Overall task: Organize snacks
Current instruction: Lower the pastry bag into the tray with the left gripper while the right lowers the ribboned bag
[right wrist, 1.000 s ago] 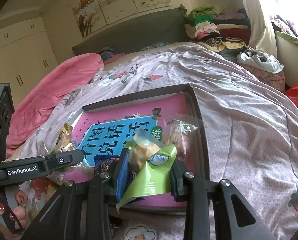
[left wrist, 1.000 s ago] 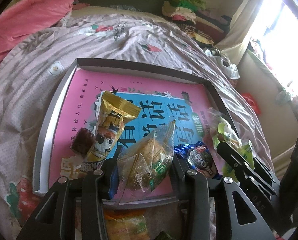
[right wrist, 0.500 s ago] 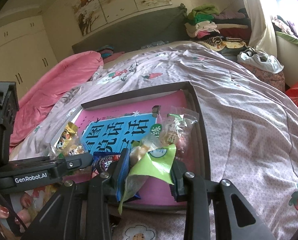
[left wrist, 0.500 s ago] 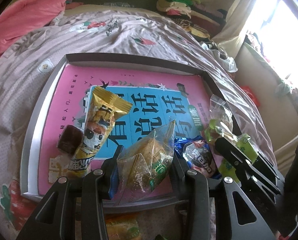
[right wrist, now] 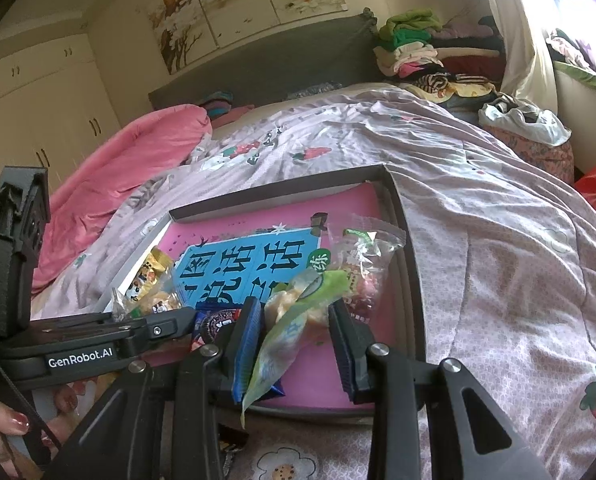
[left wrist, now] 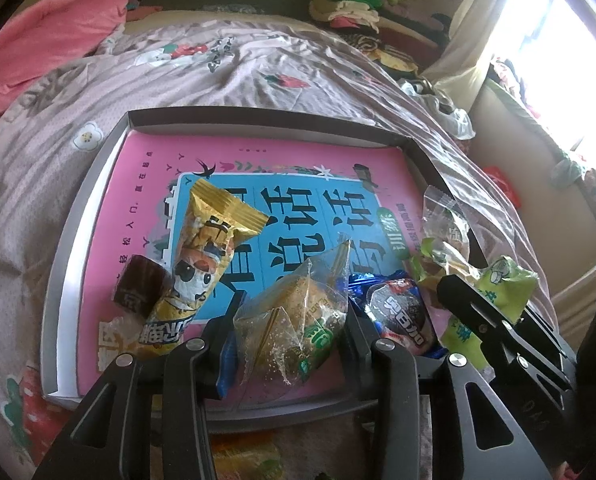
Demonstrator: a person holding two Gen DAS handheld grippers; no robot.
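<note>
LEFT: left gripper [left wrist: 288, 332] clenched on clear-wrapped pastry [left wrist: 298, 312], lower over tray [left wrist: 78, 240] than a second ago | RIGHT: right gripper [right wrist: 294, 332] grasping green packet [right wrist: 286, 332], advanced to near tray edge | STATUS: both snacks over tray, release pending; yellow packet [left wrist: 202, 264] and blue cookie pack [left wrist: 397, 312] already in tray

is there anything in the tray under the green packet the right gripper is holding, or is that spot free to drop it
Not free. The right gripper holds the green packet over the tray's near right part, where a clear-wrapped snack lies just beyond it and a blue cookie pack to its left. Bare pink shows farther back.
</note>
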